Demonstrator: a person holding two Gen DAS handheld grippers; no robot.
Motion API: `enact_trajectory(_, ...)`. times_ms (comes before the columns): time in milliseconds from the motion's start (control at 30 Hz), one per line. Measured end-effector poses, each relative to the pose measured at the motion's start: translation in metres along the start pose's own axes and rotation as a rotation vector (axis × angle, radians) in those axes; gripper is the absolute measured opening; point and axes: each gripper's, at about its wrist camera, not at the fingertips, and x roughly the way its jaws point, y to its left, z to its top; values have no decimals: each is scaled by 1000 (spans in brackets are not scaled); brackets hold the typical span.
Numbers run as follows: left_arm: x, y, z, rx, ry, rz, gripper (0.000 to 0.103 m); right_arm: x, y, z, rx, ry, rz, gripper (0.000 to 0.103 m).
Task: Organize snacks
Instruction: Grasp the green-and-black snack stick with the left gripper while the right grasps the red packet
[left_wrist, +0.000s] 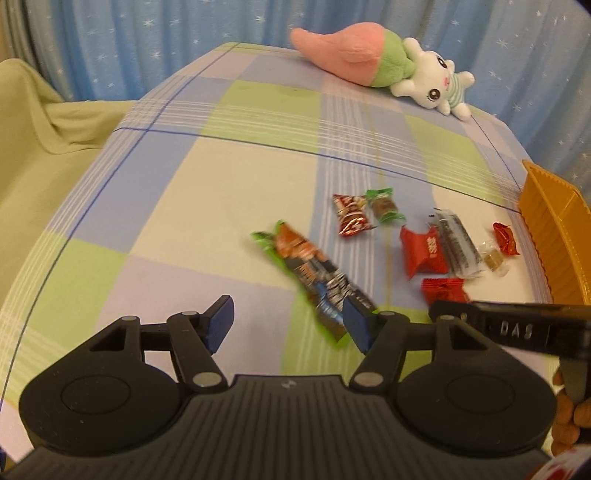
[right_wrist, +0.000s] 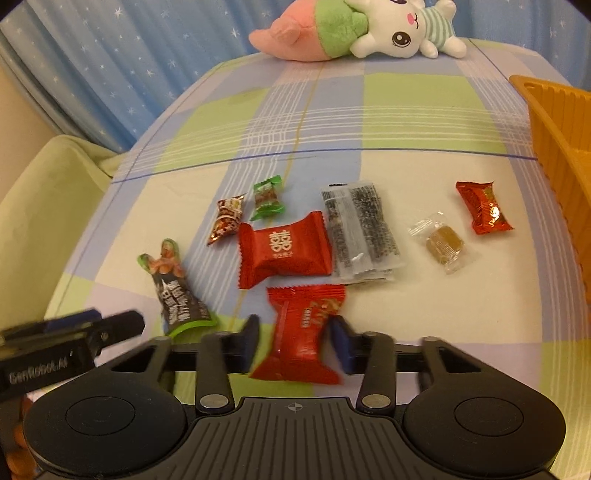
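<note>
**Eight snacks, one toy, one tray**

Eight wrapped snacks lie on the checked cloth. Three are red pillow packs: a large one with a white emblem (right_wrist: 283, 249), one nearest the camera (right_wrist: 304, 332), and a small shiny one (right_wrist: 483, 207). Two have green ends: a long dark pack (right_wrist: 176, 284) and a small sweet (right_wrist: 267, 197). Singles: one brownish-red foil sweet (right_wrist: 226, 219), one clear pack of dark sticks (right_wrist: 360, 232), one clear-wrapped amber piece (right_wrist: 442, 242). One plush rabbit (right_wrist: 369, 31). One orange tray (right_wrist: 554, 122).
</note>
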Motion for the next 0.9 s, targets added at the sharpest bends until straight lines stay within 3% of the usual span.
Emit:
enact_trajectory(500, 46, -12, 30, 47, 32, -18, 59, -35, -30, -15, 69, -37, -58, 27)
enact_trajectory(700, 50, -6, 30, 73, 37, -42, 46, -49, -47, -24, 135, -45, -84, 27)
enact_trajectory(767, 48, -6, 29, 91, 33, -59, 36, -52, -51, -26, 156, -45, -86, 27)
enact_trajectory(900, 43, -8, 24, 143, 22, -63, 33, -55, -53, -31, 166, -42, -90, 27)
